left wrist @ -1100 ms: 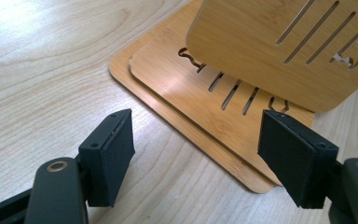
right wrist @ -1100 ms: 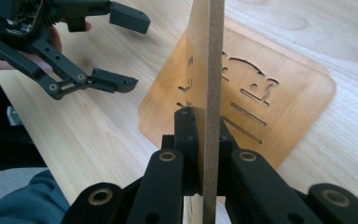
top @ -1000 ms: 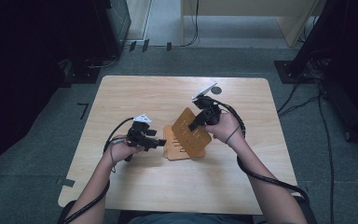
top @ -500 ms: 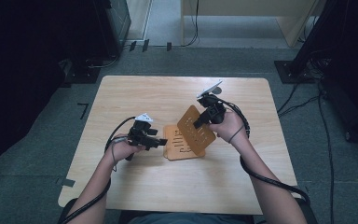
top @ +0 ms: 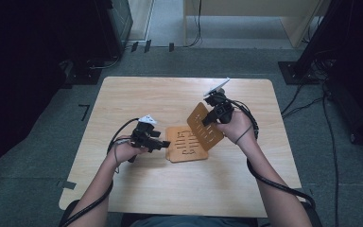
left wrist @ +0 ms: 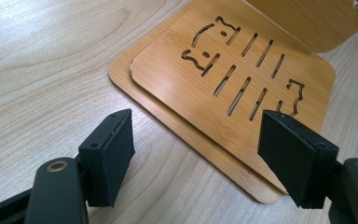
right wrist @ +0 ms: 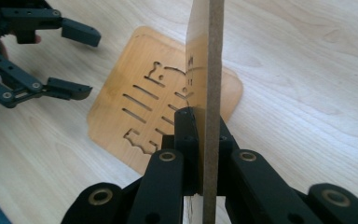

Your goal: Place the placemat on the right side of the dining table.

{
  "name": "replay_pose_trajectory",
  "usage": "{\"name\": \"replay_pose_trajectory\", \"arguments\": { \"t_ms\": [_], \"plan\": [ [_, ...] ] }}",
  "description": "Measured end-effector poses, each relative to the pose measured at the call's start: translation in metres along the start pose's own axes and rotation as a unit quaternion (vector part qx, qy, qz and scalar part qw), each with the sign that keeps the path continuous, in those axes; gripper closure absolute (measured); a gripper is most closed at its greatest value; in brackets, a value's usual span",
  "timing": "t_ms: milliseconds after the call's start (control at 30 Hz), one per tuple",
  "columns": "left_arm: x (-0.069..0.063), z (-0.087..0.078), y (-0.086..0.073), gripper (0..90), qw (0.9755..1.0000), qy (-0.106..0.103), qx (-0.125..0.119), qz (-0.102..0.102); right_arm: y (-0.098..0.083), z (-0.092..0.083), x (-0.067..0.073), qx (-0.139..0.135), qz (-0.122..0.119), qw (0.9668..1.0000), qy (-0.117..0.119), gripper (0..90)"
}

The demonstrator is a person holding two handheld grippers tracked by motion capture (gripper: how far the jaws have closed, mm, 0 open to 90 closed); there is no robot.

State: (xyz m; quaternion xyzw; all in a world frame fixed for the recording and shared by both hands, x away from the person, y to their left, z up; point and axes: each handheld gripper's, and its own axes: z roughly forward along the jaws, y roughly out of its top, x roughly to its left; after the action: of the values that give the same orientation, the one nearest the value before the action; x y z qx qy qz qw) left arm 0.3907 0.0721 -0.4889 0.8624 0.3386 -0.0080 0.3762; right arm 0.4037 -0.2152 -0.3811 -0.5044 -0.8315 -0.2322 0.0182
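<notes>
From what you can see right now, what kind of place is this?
Probably a lab or recording workspace, not a home: a bare wooden table on grey carpet, cables trailing across the floor, and dark equipment stands around it.

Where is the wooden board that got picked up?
The lifted wooden board is tilted up at the table's middle in the high view, pinched by the right gripper, just above the stacked boards lying flat.

Two boards [top: 185, 145] stacked near table [top: 170, 94] middle; third board [top: 206, 126] tilted up at their right edge.
</notes>
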Motion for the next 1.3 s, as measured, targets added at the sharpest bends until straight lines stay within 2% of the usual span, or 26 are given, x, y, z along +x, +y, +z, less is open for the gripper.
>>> {"name": "replay_pose_trajectory", "arguments": {
  "t_ms": [233, 400, 467, 567, 700, 867, 1067, 1300],
  "plan": [
    [0.0, 0.0, 0.0, 25.9, 1.0, 0.004, 0.001, 0.002, -0.001, -0.004, -0.003, -0.008, 0.0, 0.9996, -0.029, 87.7],
    [0.0, 0.0, -0.001, 25.9, 1.0, 0.005, 0.003, 0.003, -0.001, -0.006, -0.006, -0.019, -0.009, 0.9995, -0.023, 87.7],
    [0.0, -0.001, -0.001, 25.9, 1.0, 0.005, 0.001, 0.003, -0.001, -0.005, -0.008, -0.019, -0.012, 0.9989, -0.042, 87.7],
    [0.001, -0.001, 0.0, 25.9, 1.0, 0.005, 0.001, 0.003, -0.001, -0.005, -0.01, -0.02, -0.01, 0.9985, -0.05, 87.7],
    [0.001, -0.001, 0.0, 25.9, 1.0, 0.005, 0.0, 0.003, -0.002, -0.004, -0.014, -0.021, -0.012, 0.9969, -0.074, 87.7],
    [0.001, -0.002, -0.001, 25.9, 1.0, 0.006, 0.0, 0.004, -0.003, -0.006, -0.022, -0.023, -0.007, 0.9979, -0.06, 87.7],
    [0.001, -0.003, 0.0, 25.9, 1.0, 0.006, -0.002, 0.002, -0.005, -0.009, -0.032, -0.025, 0.004, 0.9966, -0.079, 87.7],
    [0.002, -0.003, -0.001, 25.9, 1.0, 0.006, 0.001, 0.003, -0.006, -0.01, -0.036, -0.028, 0.006, 0.9954, -0.091, 87.7]
  ]
}}
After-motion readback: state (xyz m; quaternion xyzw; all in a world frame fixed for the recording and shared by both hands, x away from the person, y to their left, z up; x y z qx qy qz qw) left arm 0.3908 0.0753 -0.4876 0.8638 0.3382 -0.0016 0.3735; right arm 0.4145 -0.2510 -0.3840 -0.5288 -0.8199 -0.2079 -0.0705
